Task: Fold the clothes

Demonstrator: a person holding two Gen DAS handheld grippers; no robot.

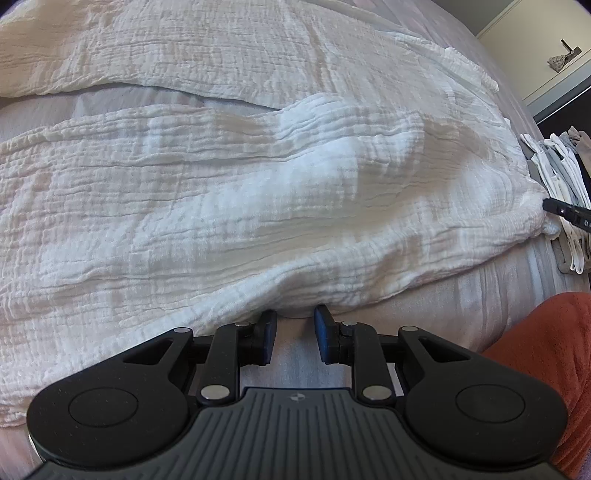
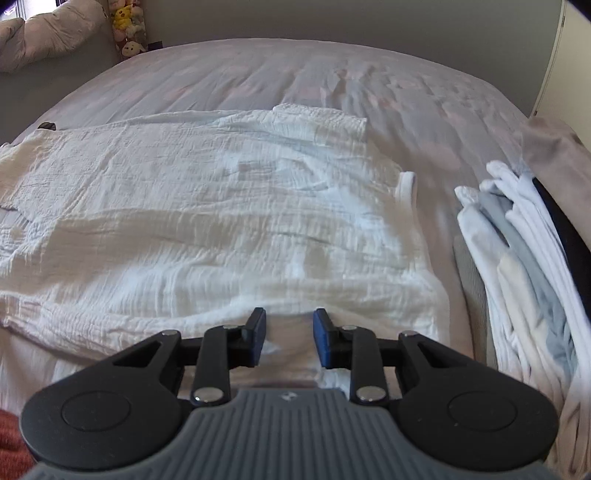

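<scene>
Left wrist view: crinkled white garment [image 1: 236,192] spread flat on the bed [image 1: 424,295].
Left gripper [image 1: 295,338]: tilted down, jaws narrowly apart, empty.
Right gripper [image 2: 289,338]: angled over the hem, jaws parted, gripping nothing.

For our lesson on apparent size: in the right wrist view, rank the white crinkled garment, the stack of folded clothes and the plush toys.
1. white crinkled garment
2. stack of folded clothes
3. plush toys, far off, so only apparently smallest.

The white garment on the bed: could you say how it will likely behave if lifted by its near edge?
The white garment looks floppy: it lies in soft wrinkles and folds on the bed, so it would probably drape and sag. Its crinkled weave suggests thin, light cloth that is not very slippery. A single pinch may bunch it.
</scene>
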